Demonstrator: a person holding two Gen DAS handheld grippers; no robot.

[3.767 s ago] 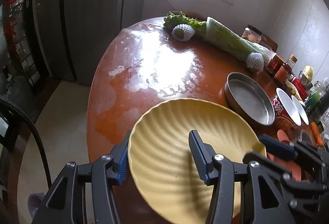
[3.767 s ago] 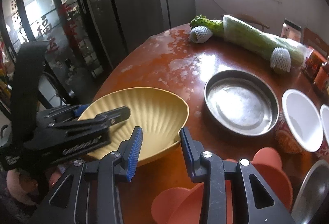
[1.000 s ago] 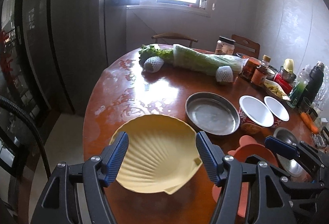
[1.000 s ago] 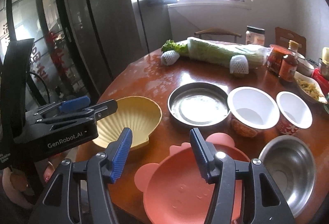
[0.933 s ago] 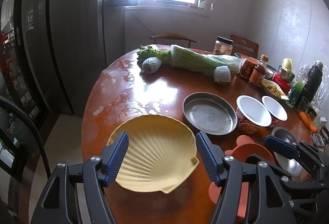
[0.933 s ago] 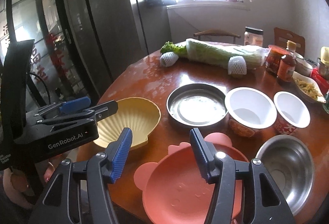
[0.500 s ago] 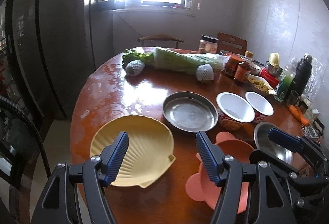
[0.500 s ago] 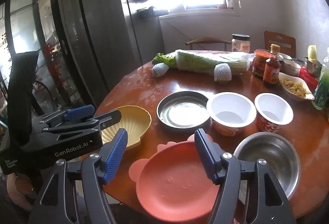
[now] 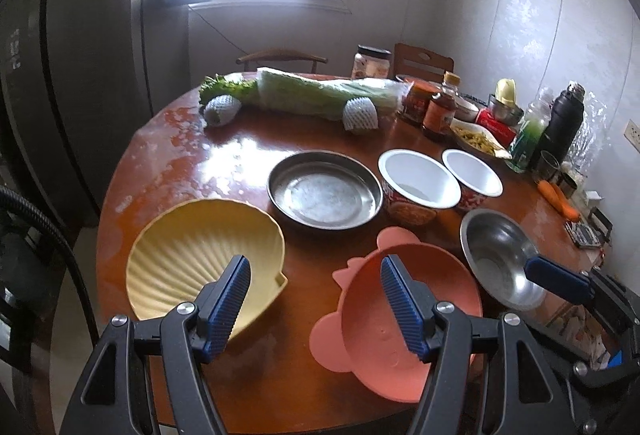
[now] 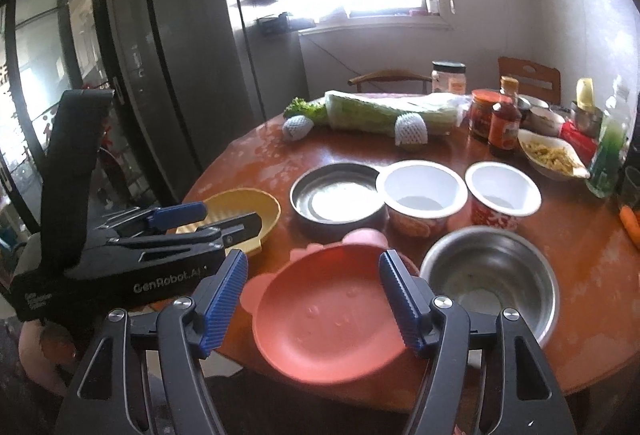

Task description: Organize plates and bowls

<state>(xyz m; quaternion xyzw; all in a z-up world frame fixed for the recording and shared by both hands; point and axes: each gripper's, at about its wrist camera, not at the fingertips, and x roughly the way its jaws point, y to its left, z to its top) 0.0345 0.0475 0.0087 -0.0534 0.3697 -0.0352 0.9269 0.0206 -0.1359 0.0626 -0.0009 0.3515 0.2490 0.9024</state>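
Between grasps: left gripper (image 9: pixel 314 299) and right gripper (image 10: pixel 312 293) both spread, empty, above table (image 9: pixel 240 151) edge; yellow shell plate (image 9: pixel 204 255) beside pink bowl (image 10: pixel 328 311); next, probably pinching one rim for stacking.

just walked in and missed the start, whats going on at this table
A person is sorting dishes on a round wooden table with a handheld gripper in each hand. Both the left gripper and right gripper are open and holding nothing, hovering at the near edge. The yellow shell plate, pink bowl, steel pan, steel bowl and two white cups all sit separately; nothing is stacked yet.
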